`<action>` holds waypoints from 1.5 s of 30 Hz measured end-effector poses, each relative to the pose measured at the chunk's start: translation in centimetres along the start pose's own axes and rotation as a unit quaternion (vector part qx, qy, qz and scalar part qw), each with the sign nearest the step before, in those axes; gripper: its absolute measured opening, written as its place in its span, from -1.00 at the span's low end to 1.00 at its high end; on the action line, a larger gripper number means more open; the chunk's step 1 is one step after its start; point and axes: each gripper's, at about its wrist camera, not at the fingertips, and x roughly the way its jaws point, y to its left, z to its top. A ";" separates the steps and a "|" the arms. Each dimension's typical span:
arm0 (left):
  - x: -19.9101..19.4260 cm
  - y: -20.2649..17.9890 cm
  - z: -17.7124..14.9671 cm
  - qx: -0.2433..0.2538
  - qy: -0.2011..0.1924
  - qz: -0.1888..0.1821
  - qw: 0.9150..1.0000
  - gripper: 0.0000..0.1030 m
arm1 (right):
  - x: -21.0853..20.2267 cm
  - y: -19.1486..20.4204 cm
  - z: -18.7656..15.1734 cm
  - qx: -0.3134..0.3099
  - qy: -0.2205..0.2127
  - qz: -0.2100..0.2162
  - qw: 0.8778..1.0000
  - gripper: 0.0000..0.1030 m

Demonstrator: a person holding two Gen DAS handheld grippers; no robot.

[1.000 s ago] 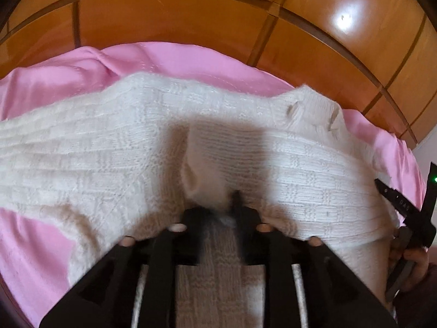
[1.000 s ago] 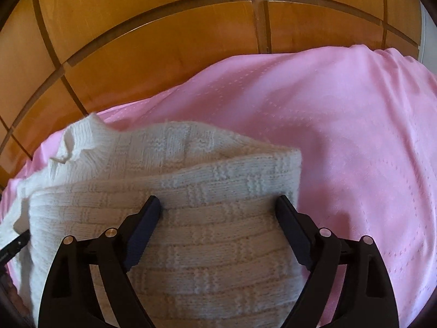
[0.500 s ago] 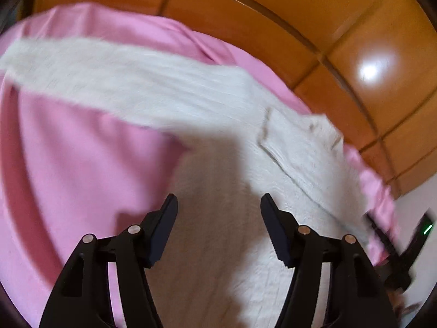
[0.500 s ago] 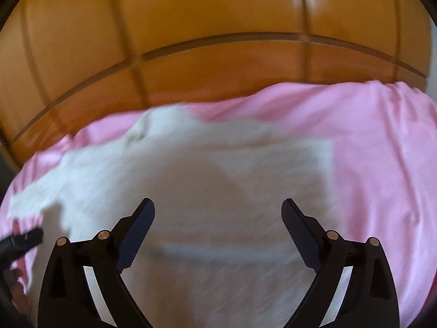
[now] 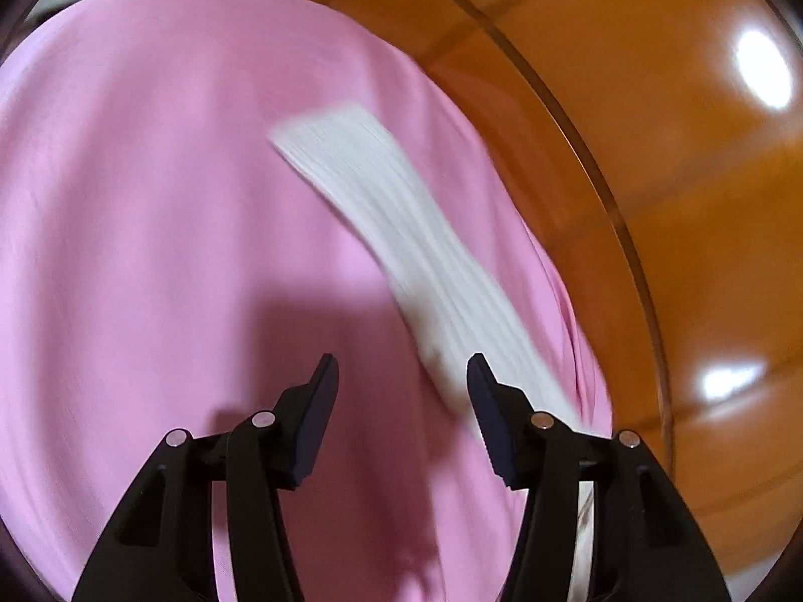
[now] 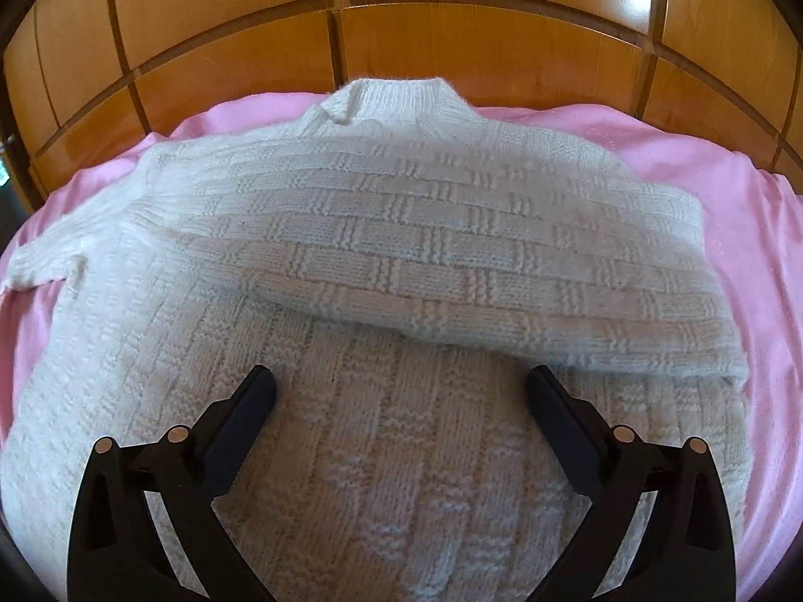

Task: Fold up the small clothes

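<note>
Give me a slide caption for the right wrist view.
Open right gripper above a white knit sweater, one sleeve folded across, on pink sheet.

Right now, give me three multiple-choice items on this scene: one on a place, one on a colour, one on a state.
1. The folded-over sleeve lies where?
A. Across the sweater's chest
B. Off the bed
C. Under the sheet

2. The sheet beneath the sweater is what colour?
A. Blue
B. Pink
C. Green

3. The right hand-held gripper is in what state?
A. Shut on the collar
B. Open, holding nothing
C. Shut on the sheet

Key:
1 A, the sleeve crosses the white knitted sweater below its collar.
2 B, the sheet shows pink around the knit.
3 B, the right hand-held gripper has its jaws spread wide above the knit, like the left hand-held gripper.
</note>
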 end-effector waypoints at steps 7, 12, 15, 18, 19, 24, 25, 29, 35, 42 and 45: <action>1.9 2.9 5.2 -0.079 -0.019 -0.016 0.997 0.01 | 0.3 0.2 -0.2 -0.008 0.003 -0.011 1.000 0.93; 4.3 3.8 7.2 -0.102 -0.008 -0.026 0.994 -0.03 | 0.5 0.3 -0.4 -0.011 0.005 -0.014 1.000 0.93; 4.8 3.5 8.0 -0.101 -0.016 -0.029 0.994 -0.19 | 0.5 0.4 -0.4 -0.012 0.005 -0.017 1.000 0.93; 4.5 1.6 8.6 -0.058 -0.028 -0.015 0.998 -0.69 | 0.6 0.4 -0.4 -0.012 0.005 -0.018 1.000 0.93; 4.2 0.7 8.7 -0.039 -0.032 -0.012 0.999 -0.78 | 0.6 0.4 -0.5 -0.012 0.005 -0.018 1.000 0.93; 1.3 -4.7 7.0 0.051 -0.038 -0.052 0.997 -0.89 | 0.6 0.4 -0.5 -0.011 0.005 -0.017 1.000 0.93; 0.9 -6.2 6.2 0.071 -0.037 -0.063 0.995 -0.89 | 0.6 0.4 -0.5 -0.011 0.004 -0.017 1.000 0.93; -0.3 -14.1 -0.5 0.183 -0.006 -0.137 0.974 -0.89 | 0.5 0.3 -0.5 -0.010 0.003 -0.016 1.000 0.94; 0.8 -21.8 -13.2 0.309 0.082 -0.199 0.926 -0.88 | 0.3 0.1 -0.5 -0.006 0.001 -0.010 1.000 0.94; 3.4 -22.2 -24.8 0.394 0.169 -0.158 0.889 -0.28 | 0.3 -0.2 -0.5 0.000 -0.001 -0.002 1.000 0.94; 2.2 -19.7 -26.0 0.411 0.169 -0.133 0.886 -0.25 | 0.3 -0.2 -0.5 0.002 -0.002 0.001 1.000 0.94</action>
